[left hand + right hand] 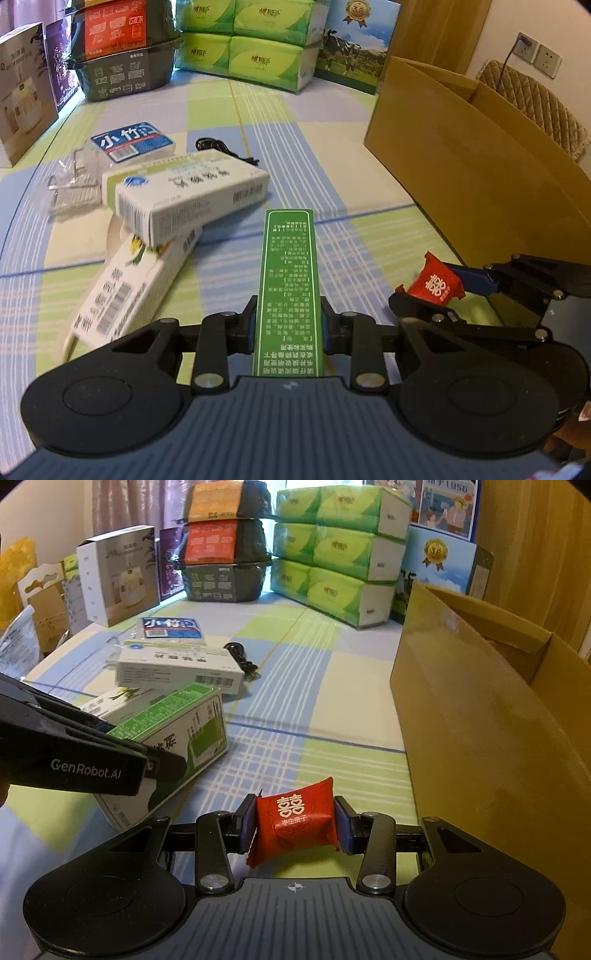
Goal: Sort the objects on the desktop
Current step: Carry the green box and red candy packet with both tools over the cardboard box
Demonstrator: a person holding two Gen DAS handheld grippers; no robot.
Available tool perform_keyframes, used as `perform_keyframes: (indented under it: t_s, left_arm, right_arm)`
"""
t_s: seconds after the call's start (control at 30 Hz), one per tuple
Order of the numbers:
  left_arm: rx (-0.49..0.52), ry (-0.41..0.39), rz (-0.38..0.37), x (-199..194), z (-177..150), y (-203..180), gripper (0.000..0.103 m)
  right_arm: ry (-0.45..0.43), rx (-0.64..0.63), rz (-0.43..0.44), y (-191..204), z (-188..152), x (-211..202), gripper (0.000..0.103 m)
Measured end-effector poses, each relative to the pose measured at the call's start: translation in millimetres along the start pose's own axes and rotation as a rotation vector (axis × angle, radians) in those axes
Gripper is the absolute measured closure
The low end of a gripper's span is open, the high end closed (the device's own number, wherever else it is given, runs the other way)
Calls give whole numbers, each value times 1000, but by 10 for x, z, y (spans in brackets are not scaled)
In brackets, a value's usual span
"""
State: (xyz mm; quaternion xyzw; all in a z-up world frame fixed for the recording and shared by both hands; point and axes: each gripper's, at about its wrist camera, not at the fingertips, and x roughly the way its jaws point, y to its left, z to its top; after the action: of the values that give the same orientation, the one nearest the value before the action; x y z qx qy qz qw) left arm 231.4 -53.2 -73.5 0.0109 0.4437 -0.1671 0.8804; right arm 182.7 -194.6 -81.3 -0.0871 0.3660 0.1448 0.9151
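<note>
Green box (288, 291): clamped on its narrow sides in the left gripper (288, 326), apparently lifted off the checked tablecloth (314, 155).
Red sachet (295, 821): pinched in the right gripper (295, 825).
Cardboard box (491, 709): open, just right of both.

Checked surface cloth (325, 147) in pale blue, lime green and cream, with white line bands. Long narrow green box (288, 291) with white print, its broad face white and green in the right wrist view. Small red foil sachet (295, 825) bearing a white double-happiness character. Open plain brown cardboard carton (491, 738). White medicine box (188, 195) with grey text and black barcodes. Blue-and-white tissue packet (129, 142). Stacked lime-green tissue packs (340, 550). Black cable (225, 149). Both grippers black, pads blue.
</note>
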Motion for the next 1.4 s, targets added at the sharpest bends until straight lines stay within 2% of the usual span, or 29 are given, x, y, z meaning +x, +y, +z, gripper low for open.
perform_keyframes:
  t_s: [0.37,0.67,1.03,1.4]
  left_arm:
    - [68,-22,20,-506,-260,-286,78]
    - [20,-13,13,-785,-530,-469,78]
    - [20,-29,29,-1091,-620,-679,78]
    - [41,-68,13,-1340,-458,-963,78]
  right_arm:
    - [21,26,9,130,-393,-581,63]
    - [27,35,10,143,-622,-1072,64]
    - [-14,58,-2,69,-648,-1502,64]
    - [-79,85,-30,-113,-556,-1906,64]
